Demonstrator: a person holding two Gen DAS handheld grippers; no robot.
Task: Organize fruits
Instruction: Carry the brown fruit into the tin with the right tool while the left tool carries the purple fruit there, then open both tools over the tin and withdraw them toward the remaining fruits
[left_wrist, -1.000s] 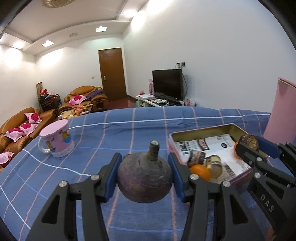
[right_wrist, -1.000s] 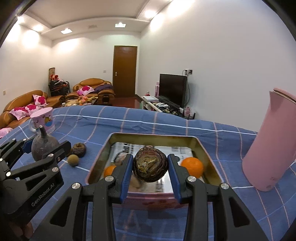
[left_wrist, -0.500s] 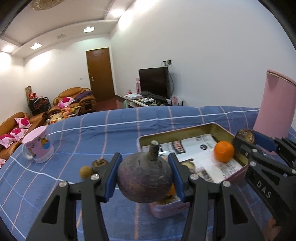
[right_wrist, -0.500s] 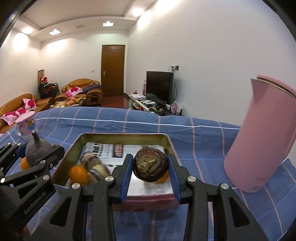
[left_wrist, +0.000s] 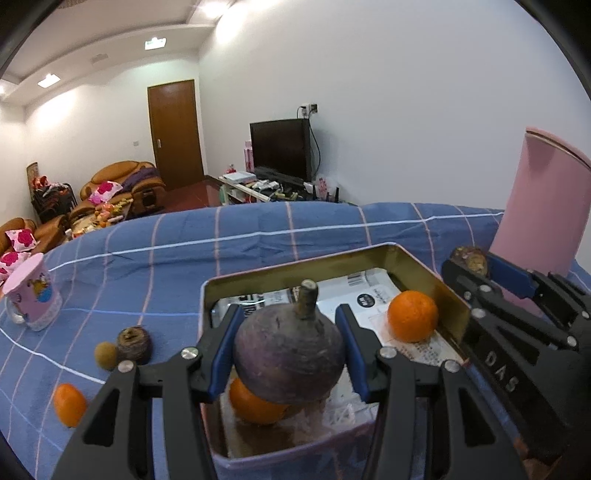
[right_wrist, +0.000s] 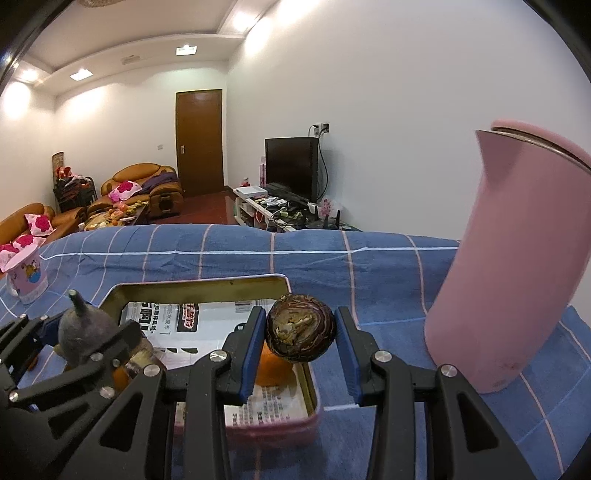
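While both grippers hang over the tin tray (left_wrist: 421, 266), each carries a fruit. The left gripper (left_wrist: 290, 350) pinches a big round purple fruit (left_wrist: 288, 354) with a stubby stem pointing up; its blue pads (left_wrist: 225, 349) press on both sides of the fruit, which sits above the tray's near end. Under it, inside the tray, lies an orange (left_wrist: 255, 404), partly hidden. A second orange (left_wrist: 412, 315) rests further in, near the tray's right wall, on the printed paper (left_wrist: 365, 295) that lines the bottom.

The right gripper (right_wrist: 300, 338) pinches a smaller, dark brown fruit (right_wrist: 301, 330) with a mottled, streaky skin (its cut or stem end faces the camera). Blue pads (right_wrist: 255, 341) press on each side, and the fruit hangs above the tray's right part, over an orange (right_wrist: 273, 367) that peeks out below it. Both tools point forward and tilt downward toward the tray, side by side; from the left wrist view the right gripper reaches in from the right edge, just above the tray's right wall.

Outside the tray, on the blue checked cloth (left_wrist: 258, 236), to the left, lie a small dark fruit (left_wrist: 133, 344) touching a little yellowish one (left_wrist: 105, 355), and nearer the camera another orange (left_wrist: 69, 404), apart from them. A pink mug (left_wrist: 33, 295) stands well to the left. A tall pink jug (right_wrist: 517, 266) stands upright on the cloth to the right of the tray, just beside it.
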